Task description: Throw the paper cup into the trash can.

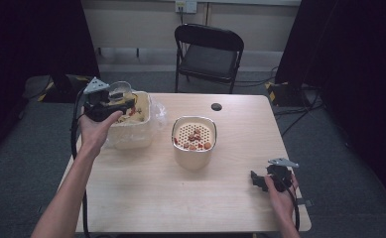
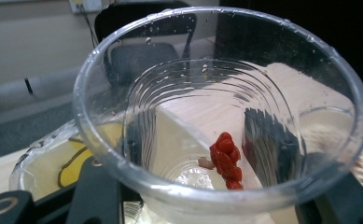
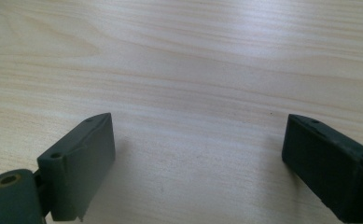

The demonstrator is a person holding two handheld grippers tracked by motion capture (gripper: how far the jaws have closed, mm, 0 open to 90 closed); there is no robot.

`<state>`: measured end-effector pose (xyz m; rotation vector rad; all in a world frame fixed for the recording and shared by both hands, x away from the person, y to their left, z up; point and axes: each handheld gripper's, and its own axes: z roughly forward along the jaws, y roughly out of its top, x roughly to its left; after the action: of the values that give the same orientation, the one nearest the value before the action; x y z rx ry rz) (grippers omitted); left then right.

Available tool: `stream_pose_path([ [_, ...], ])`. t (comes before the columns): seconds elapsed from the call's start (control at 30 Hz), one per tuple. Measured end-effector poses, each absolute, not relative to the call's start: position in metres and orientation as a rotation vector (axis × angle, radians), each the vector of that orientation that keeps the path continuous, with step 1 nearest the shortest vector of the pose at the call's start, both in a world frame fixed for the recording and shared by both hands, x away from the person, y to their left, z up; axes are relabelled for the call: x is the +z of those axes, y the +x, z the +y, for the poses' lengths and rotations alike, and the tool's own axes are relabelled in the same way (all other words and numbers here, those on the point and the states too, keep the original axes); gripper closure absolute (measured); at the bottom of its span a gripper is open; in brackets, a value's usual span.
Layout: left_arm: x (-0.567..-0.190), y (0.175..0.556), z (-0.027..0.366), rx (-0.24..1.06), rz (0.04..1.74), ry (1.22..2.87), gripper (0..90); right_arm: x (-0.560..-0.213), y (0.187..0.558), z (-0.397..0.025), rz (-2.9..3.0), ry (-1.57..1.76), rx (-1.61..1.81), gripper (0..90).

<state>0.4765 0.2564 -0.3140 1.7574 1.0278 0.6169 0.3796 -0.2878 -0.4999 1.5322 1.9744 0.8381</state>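
Observation:
My left gripper point(image 1: 117, 100) is shut on a clear plastic cup point(image 2: 216, 70), holding it tipped over a translucent plastic tub point(image 1: 133, 131) at the table's left. A clump of red pieces point(image 2: 226, 161) clings inside the cup near its bottom. A cream pot with a perforated insert point(image 1: 194, 141) stands mid-table, with red and pale bits lying on the insert. My right gripper point(image 3: 198, 163) rests low over bare wood near the front right corner point(image 1: 258, 180), jaws wide apart with nothing between them.
A small black round spot point(image 1: 216, 106) sits on the wooden table point(image 1: 180, 198) behind the pot. Crumpled clear film point(image 1: 159, 115) lies beside the tub. A black folding chair point(image 1: 209, 52) stands beyond the far edge, and cables run over the floor at right.

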Motion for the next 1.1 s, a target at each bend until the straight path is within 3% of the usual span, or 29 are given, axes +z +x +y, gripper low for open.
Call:
stream_pose_path([
  [0.1, -0.325, 0.491, 0.258, 0.631, 1.047, 1.776, 43.5, -0.5, 0.38, -0.288, 1.974, 1.532, 0.839, 8.7],
  [0.13, -0.328, 0.495, 0.257, 0.629, 1.061, 1.786, 36.5, -0.5, 0.38, -0.288, 1.975, 1.532, 0.838, 8.7],
  [0.17, -0.33, 0.498, 0.257, 0.64, 1.078, 1.781, 23.8, -0.5, 0.38, -0.288, 1.974, 1.533, 0.84, 8.7],
  [0.27, -0.334, 0.501, 0.258, 0.636, 1.103, 1.759, 16.8, -0.5, 0.38, -0.288, 1.975, 1.532, 0.838, 8.7],
  [0.47, -0.33, 0.49, 0.264, 0.662, 1.083, 1.747, 16.5, -0.5, 0.38, -0.288, 1.975, 1.532, 0.838, 8.7],
  [0.57, -0.326, 0.471, 0.265, 0.638, 1.023, 1.738, 26.7, -0.5, 0.38, -0.288, 1.975, 1.532, 0.838, 8.7],
  [0.77, -0.329, 0.435, 0.265, 0.645, 0.976, 1.752, 25.9, -0.5, 0.38, -0.288, 1.975, 1.532, 0.838, 8.7],
  [1.1, -0.373, 0.367, 0.259, 0.568, 0.964, 1.848, 27.4, -0.5, 0.38, -0.288, 1.975, 1.532, 0.838, 8.7],
])
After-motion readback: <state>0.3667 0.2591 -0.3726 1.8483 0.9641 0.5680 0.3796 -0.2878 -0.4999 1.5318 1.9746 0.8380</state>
